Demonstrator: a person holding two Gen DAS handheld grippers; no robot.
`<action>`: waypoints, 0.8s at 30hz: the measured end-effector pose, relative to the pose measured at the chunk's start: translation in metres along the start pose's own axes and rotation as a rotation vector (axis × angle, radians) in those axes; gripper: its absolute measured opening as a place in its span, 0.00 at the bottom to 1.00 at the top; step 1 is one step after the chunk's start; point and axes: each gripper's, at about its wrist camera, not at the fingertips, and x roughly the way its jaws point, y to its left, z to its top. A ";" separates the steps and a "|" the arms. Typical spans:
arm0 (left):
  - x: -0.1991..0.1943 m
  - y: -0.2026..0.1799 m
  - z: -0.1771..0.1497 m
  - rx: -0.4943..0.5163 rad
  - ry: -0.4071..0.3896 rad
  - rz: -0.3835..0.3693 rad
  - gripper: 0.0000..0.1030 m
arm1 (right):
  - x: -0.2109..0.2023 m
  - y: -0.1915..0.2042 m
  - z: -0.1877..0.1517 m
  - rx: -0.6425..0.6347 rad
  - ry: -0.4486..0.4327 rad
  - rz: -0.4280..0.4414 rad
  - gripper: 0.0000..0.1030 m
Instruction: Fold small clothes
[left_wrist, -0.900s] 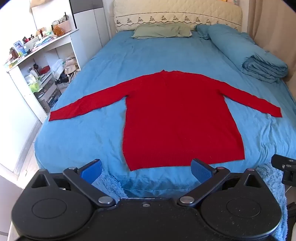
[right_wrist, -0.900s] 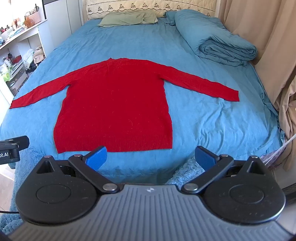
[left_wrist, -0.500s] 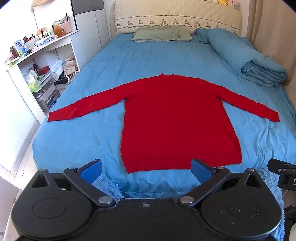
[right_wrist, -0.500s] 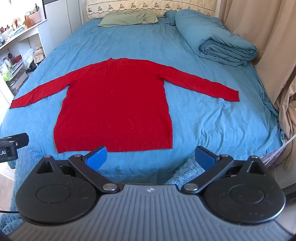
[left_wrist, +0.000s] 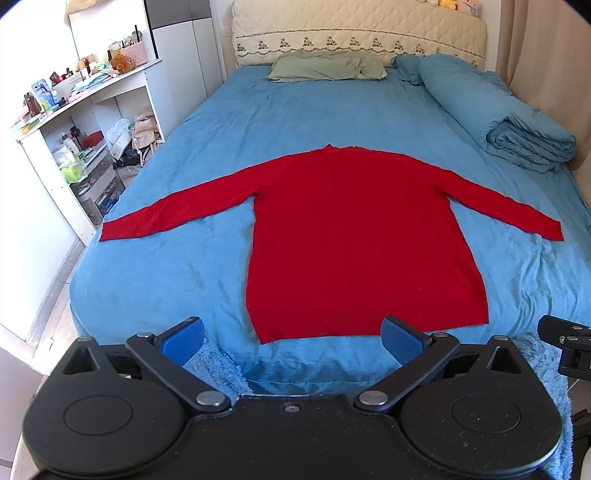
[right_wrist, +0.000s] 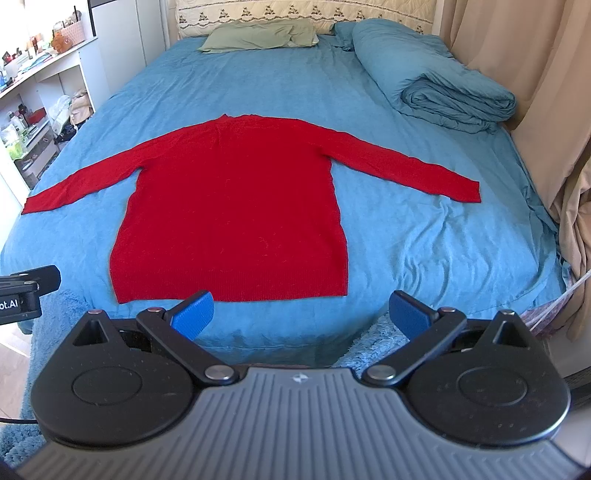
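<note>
A red long-sleeved sweater lies flat on the blue bed, sleeves spread left and right, hem toward me; it also shows in the right wrist view. My left gripper is open and empty, held short of the hem above the bed's foot edge. My right gripper is open and empty, just short of the hem's right half. Each gripper's body shows at the edge of the other's view.
A folded blue duvet lies at the bed's far right, a green pillow at the headboard. White cluttered shelves stand left of the bed. Beige curtains hang on the right. A fluffy blue throw hangs at the foot.
The left gripper has drawn back and risen slightly, so the sweater sits lower and farther in its view. The right gripper has barely moved. Both stay open.
</note>
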 end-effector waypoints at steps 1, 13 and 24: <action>0.000 0.000 0.000 0.000 -0.001 0.000 1.00 | 0.001 0.000 0.000 0.001 0.001 0.001 1.00; -0.002 0.001 -0.001 0.000 -0.008 0.002 1.00 | 0.003 0.001 0.001 0.009 0.000 0.001 1.00; -0.002 0.003 0.001 0.004 -0.007 0.002 1.00 | 0.002 0.001 0.000 0.010 -0.005 0.000 1.00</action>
